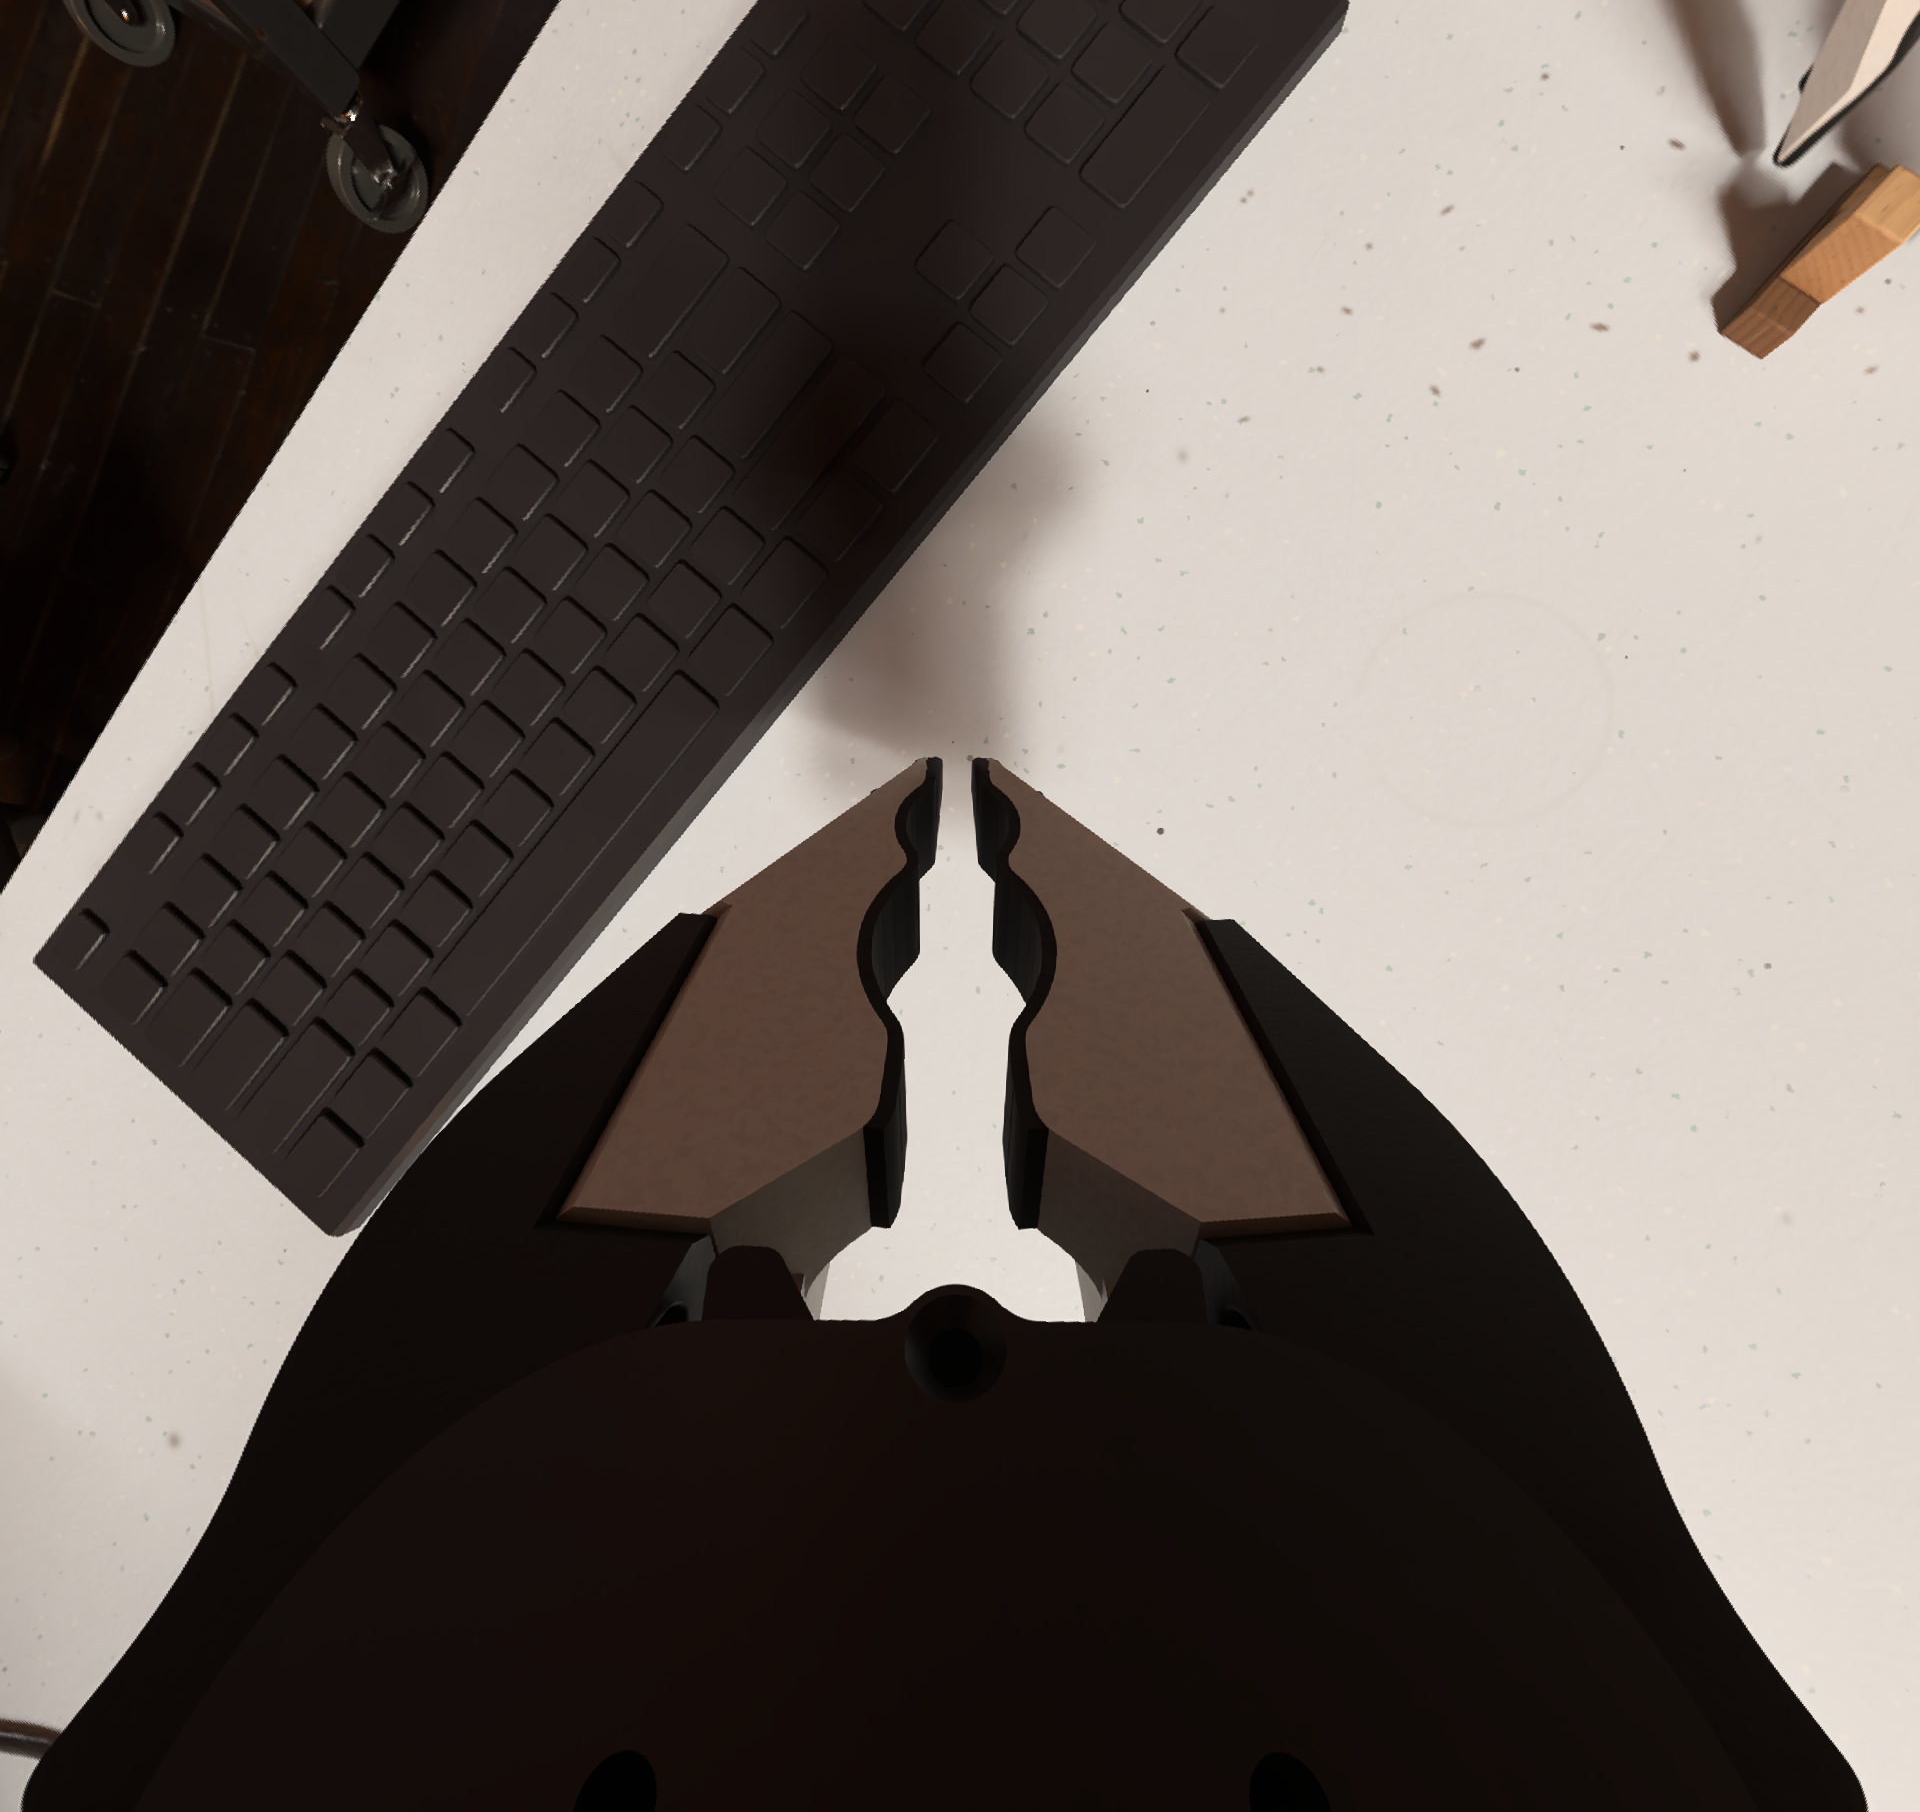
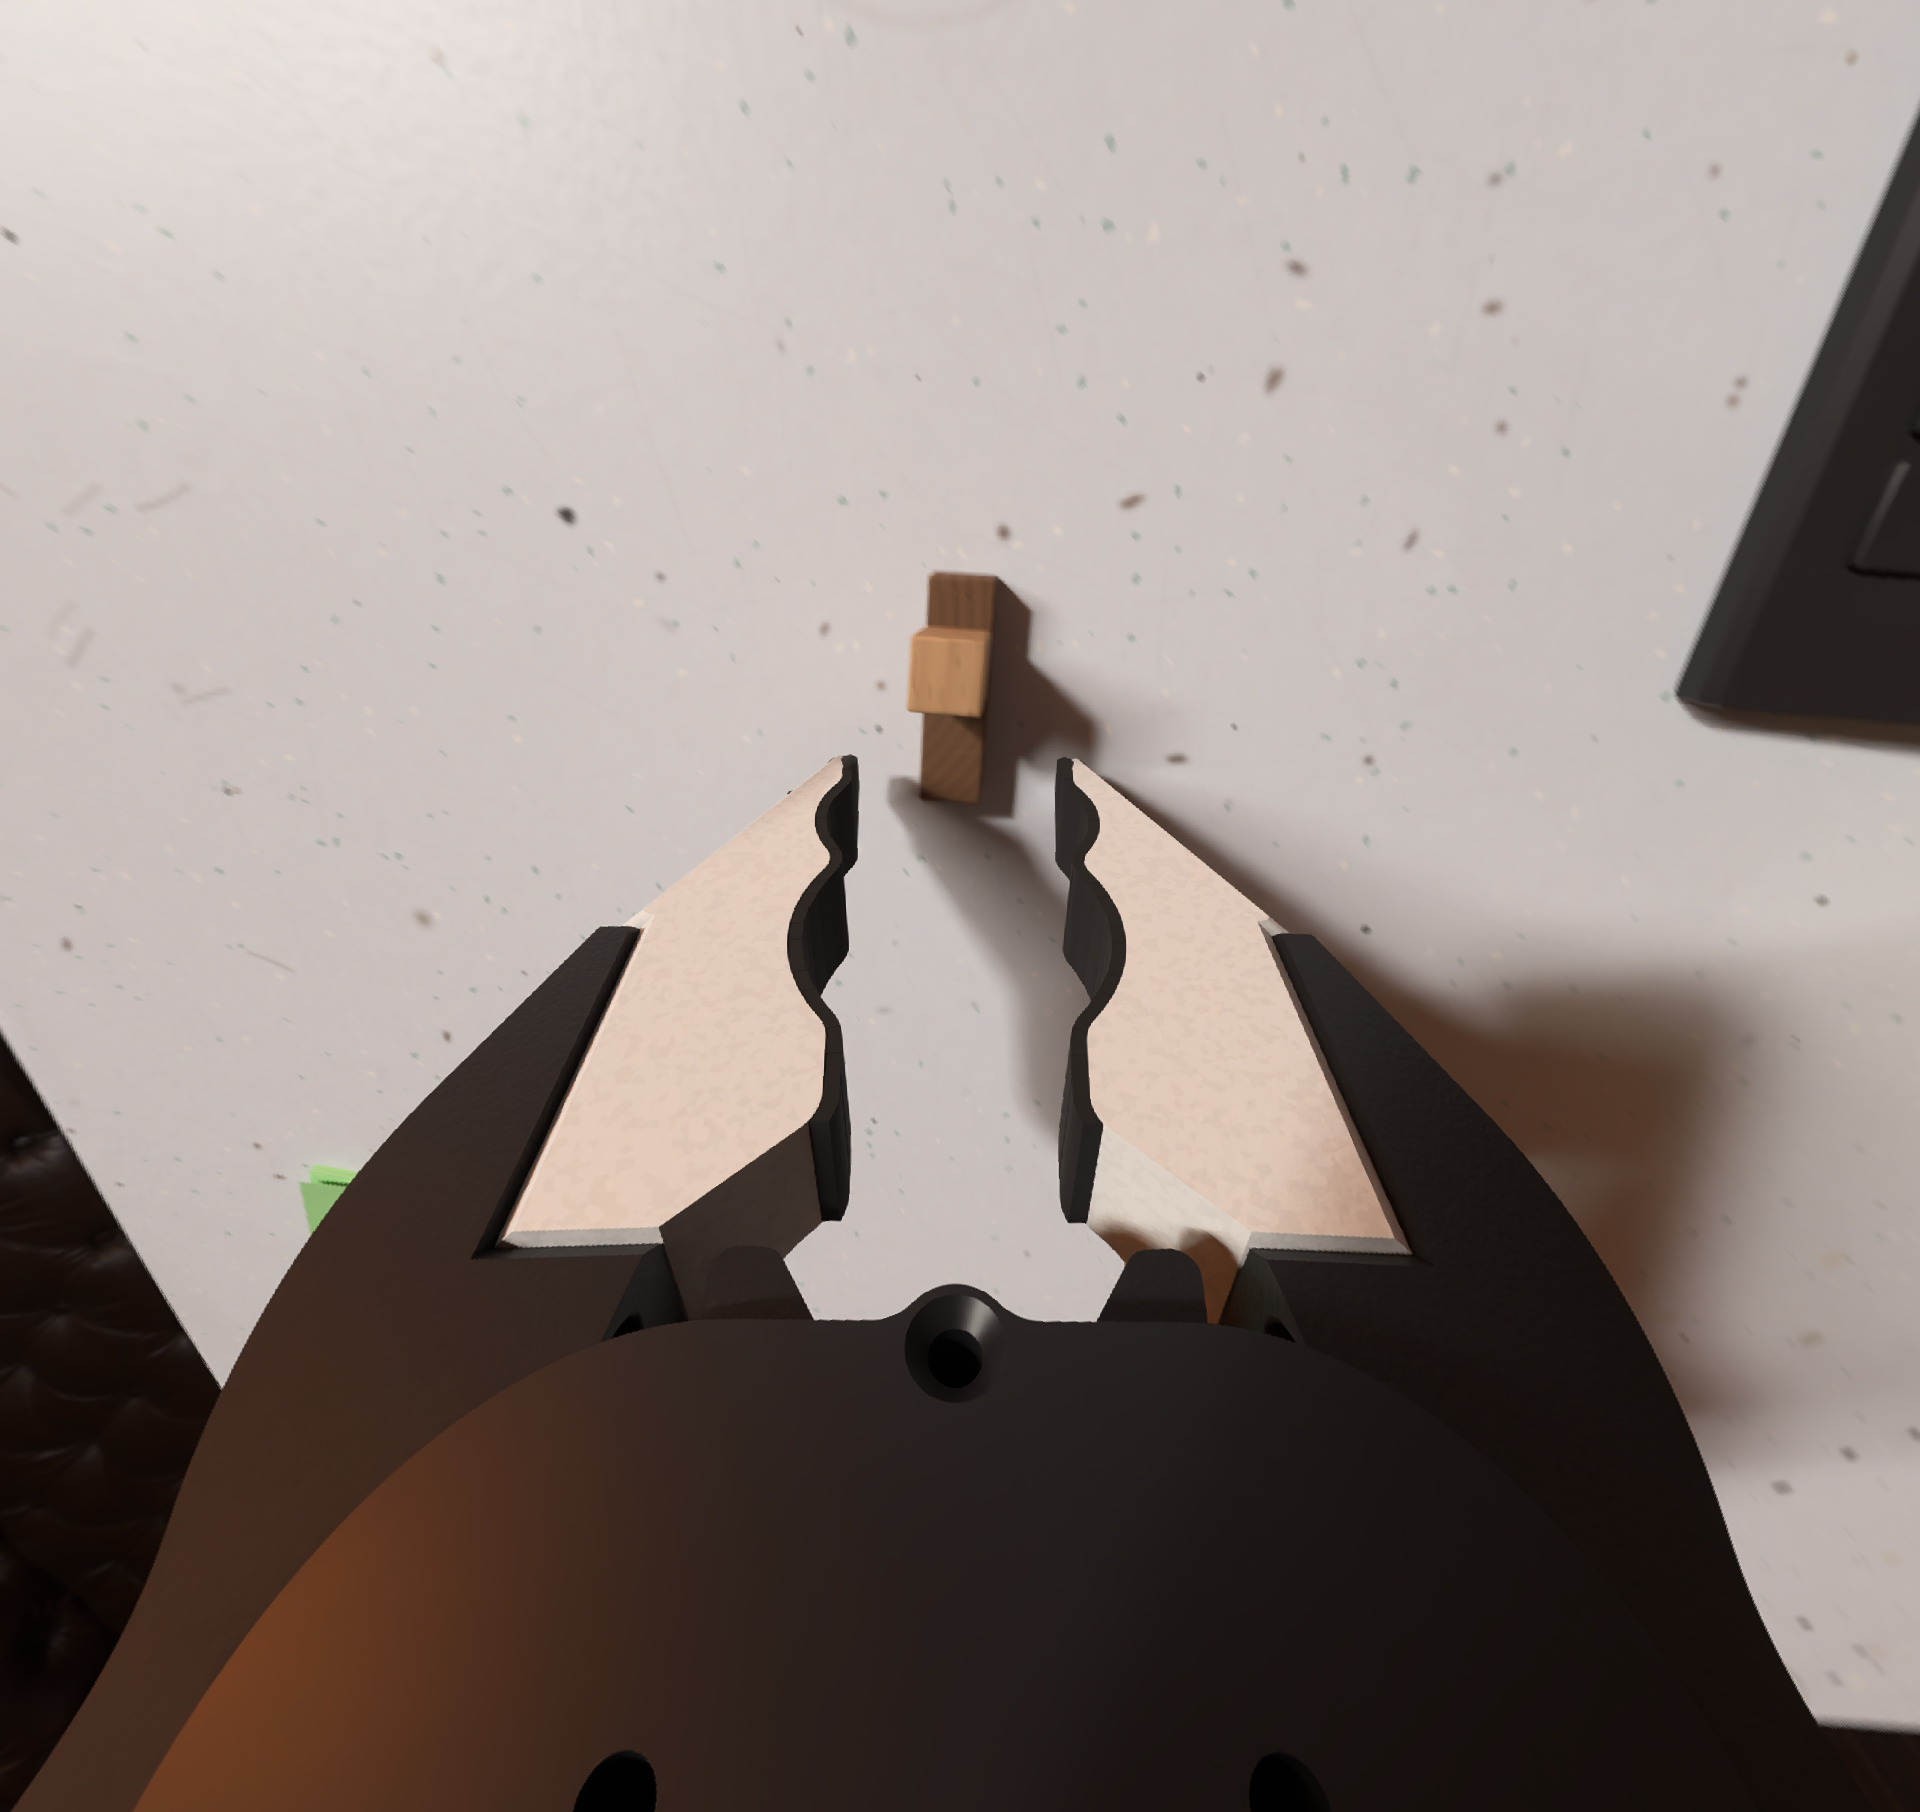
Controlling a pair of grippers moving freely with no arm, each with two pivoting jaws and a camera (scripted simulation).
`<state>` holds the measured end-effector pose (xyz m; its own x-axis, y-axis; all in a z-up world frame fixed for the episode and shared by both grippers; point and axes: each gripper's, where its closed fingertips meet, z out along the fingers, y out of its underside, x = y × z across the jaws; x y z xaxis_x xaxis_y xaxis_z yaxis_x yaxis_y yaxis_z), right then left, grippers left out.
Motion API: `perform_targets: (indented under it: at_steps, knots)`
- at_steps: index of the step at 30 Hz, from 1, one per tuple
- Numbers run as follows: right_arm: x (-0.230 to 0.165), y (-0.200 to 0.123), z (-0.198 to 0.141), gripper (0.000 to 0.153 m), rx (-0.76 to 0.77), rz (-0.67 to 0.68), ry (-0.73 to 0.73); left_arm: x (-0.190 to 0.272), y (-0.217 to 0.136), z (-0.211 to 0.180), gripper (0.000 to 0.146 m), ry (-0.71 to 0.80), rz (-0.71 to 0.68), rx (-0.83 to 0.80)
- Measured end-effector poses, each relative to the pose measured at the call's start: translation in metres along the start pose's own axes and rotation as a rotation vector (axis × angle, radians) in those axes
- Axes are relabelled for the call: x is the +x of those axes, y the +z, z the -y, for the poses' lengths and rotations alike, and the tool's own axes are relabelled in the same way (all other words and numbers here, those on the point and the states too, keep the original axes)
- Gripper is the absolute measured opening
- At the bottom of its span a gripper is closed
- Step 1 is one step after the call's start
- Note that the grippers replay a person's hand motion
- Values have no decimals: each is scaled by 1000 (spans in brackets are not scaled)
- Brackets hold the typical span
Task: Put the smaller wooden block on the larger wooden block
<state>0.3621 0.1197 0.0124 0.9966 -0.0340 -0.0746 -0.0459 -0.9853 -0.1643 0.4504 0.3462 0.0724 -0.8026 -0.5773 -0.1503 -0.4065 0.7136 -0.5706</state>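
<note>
Spread and empty, the right gripper (image 2: pixel 956 775) hangs above the table (image 2: pixel 416 360) with its fingertips just short of the two wooden blocks: one small block (image 2: pixel 945 671), pale and cube-like, sits across the middle of one large block (image 2: pixel 958 692), a darker long bar lying flat. Judging by that, the stacking looks done, and the open jaws suggest a release with nothing left pinched. Both blocks lie out on the open table, well apart from its edges; the small one overhangs the bar's width slightly, so a knock could tip it. One left gripper (image 1: pixel 956 770) waits beside the single black keyboard (image 1: pixel 675 557), its jaws nearly pressed together on nothing. That keyboard runs along the table's edge, beyond which dark floor (image 1: pixel 156 308) and a wheeled cart (image 1: pixel 343 27) show.
</note>
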Motion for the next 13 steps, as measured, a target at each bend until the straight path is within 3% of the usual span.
perform_targets:
  at_steps: [13]
  knots:
    - [4, -4, -5, 42, -7, -22, -25, 0, 1, -1, 5, -1, -5, -7]
